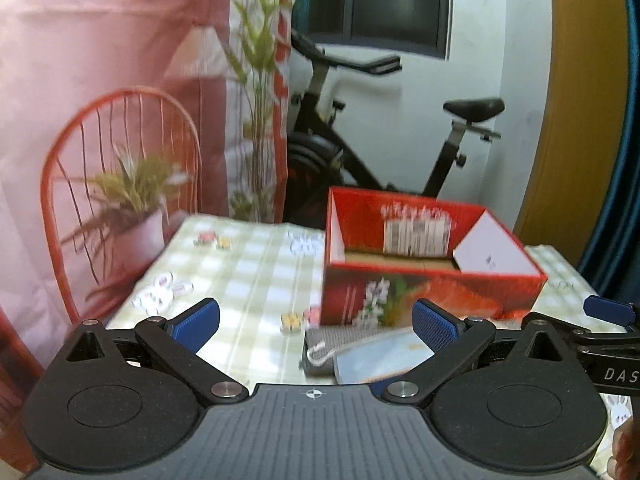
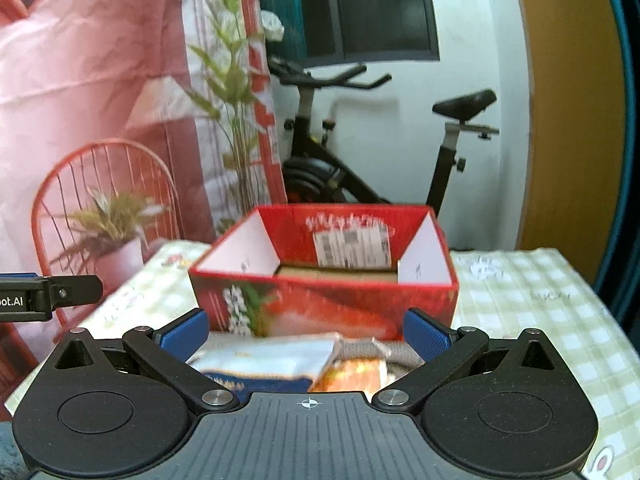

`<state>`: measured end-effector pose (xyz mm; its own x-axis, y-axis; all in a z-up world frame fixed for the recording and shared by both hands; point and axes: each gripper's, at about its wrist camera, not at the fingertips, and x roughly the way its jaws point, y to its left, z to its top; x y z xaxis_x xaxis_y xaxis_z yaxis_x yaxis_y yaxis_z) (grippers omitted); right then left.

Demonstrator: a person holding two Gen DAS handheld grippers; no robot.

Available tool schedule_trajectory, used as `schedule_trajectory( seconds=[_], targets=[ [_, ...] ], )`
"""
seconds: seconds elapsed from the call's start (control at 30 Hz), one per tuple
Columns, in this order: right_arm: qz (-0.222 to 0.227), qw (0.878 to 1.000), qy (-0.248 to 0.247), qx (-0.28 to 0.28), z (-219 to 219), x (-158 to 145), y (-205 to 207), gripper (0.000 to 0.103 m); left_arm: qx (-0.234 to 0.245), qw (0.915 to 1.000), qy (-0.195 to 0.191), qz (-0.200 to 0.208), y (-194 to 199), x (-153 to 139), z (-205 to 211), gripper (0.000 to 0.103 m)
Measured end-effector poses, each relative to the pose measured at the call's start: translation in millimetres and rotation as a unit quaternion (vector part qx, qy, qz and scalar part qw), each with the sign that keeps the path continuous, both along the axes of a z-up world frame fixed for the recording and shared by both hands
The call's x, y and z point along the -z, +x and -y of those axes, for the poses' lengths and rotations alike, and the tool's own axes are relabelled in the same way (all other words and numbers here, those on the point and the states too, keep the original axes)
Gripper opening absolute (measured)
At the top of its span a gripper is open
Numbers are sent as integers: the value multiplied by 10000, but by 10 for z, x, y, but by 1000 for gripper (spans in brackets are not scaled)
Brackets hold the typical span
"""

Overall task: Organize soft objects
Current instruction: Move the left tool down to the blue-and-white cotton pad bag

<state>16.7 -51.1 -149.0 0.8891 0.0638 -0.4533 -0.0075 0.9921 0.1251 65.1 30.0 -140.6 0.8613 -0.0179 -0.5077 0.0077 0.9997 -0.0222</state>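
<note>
Though blurred by motion, enough to judge by. Left hand-held gripper (image 1: 318, 326) spread wide and holding nothing; right hand-held gripper (image 2: 305, 334) likewise wide open and empty, both hovering over the near edge of the counter (image 1: 248, 276).

Soft things heaped just in front of the red box (image 1: 432, 280), touching or nearly touching its front wall: a grey knitted cloth (image 1: 320, 344) with a white cord loop, a pale blue pouch (image 1: 372, 360) lying over part of it, and, from the right wrist view, an orange packet (image 2: 352, 372) wedged between the two. Probably light, limp and floppy, so likely to sag and drape from any single pinch. Nothing fragile by the look of it. Knit likely grippy against the pads; pouch and packet look smoother and may slip or crinkle. Best hold, as a guess: a bunched fold or thick edge rather than a flat face, since a flat layer gives the pads little to close on. Cord loop tempting but thin. Worth taking the top layer first, as a pull on the grey cloth would drag its neighbours along.

Red box open at the top, empty apart from a label on the back wall; front wall to be cleared on any lift into it. Checked tablecloth (image 1: 280, 340) underneath easy to pinch by mistake. Potted plant (image 1: 132, 216) and wire chair (image 1: 120, 160) off to the left beyond the counter, exercise bike (image 1: 360, 148) behind the box, all well apart from the heap.
</note>
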Motion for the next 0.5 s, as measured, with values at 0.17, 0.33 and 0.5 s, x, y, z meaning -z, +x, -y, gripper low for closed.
schedule_trajectory(
  seconds=[0.17, 0.33, 0.5],
  targets=[
    [-219, 9996, 56, -140, -5, 232, 41, 92, 78, 9997, -24, -223, 67, 183, -15, 101],
    [-369, 9982, -75, -464, -105, 406, 93, 77, 186, 9983, -207, -505, 138, 347, 13, 88],
    [-608, 9949, -227, -773, -153, 578, 101, 62, 454, 9932, -676, -830, 190, 522, -14, 72]
  ],
)
